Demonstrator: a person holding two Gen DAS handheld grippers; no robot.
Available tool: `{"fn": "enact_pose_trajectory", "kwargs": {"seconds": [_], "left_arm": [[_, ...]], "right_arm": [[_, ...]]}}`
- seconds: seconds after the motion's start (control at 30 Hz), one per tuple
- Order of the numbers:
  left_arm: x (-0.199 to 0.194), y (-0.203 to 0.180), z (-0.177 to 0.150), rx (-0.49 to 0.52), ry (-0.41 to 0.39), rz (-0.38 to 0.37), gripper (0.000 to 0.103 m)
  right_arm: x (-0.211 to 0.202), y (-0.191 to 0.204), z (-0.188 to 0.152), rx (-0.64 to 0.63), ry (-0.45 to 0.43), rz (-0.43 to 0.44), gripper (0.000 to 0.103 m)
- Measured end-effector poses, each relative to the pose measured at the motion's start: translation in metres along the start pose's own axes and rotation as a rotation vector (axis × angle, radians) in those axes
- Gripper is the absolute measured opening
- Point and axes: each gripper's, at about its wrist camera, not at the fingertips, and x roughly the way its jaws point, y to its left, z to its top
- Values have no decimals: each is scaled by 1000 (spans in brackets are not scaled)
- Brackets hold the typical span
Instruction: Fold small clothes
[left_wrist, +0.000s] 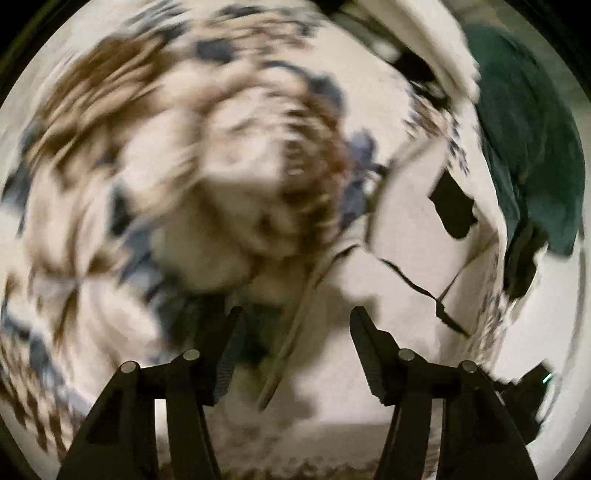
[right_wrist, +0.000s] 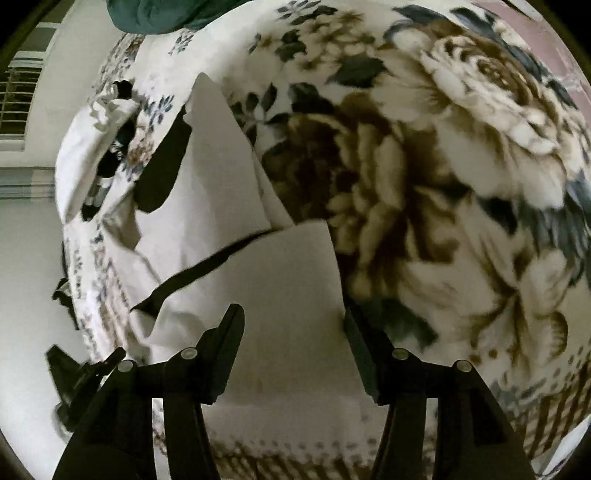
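Note:
A small white garment (right_wrist: 221, 229) with black trim lies partly folded on a floral blanket (right_wrist: 424, 177). In the right wrist view it sits straight ahead, its near flap between the fingers. My right gripper (right_wrist: 293, 325) is open and empty just above it. In the blurred left wrist view the same white garment (left_wrist: 406, 236) lies ahead and to the right, with a cord (left_wrist: 291, 332) running between the fingers. My left gripper (left_wrist: 295, 328) is open and holds nothing. The other gripper shows at the left edge of the right wrist view (right_wrist: 74, 373).
A dark green cloth (left_wrist: 532, 147) lies at the blanket's far side; it also shows in the right wrist view (right_wrist: 159, 14). A white cloth (left_wrist: 424, 40) hangs at the top of the left view. A window with blinds (right_wrist: 18, 92) is at the left.

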Motion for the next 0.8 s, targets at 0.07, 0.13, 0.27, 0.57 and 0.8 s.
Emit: {"fn": "enact_pose_trajectory", "kwargs": {"seconds": [0.07,0.13,0.27,0.57,0.8], "left_arm": [[14,-20,4,99,-24,63,51],[26,-31,8,158,-30,73,1],[26,-32,15,169,-61,92,1],[16,10,28,12,-54,75,0],[26,-3,28,1,49,-105,26]], "right_arm": [[7,8,5,-4,-22,-18,50],[13,19,8,-22,-37,-48,25],[8,28,9,-58,-102,-131,3],[14,15,10,3,-101,-188,2],[15,17,20,15,-61,-93,53]]}}
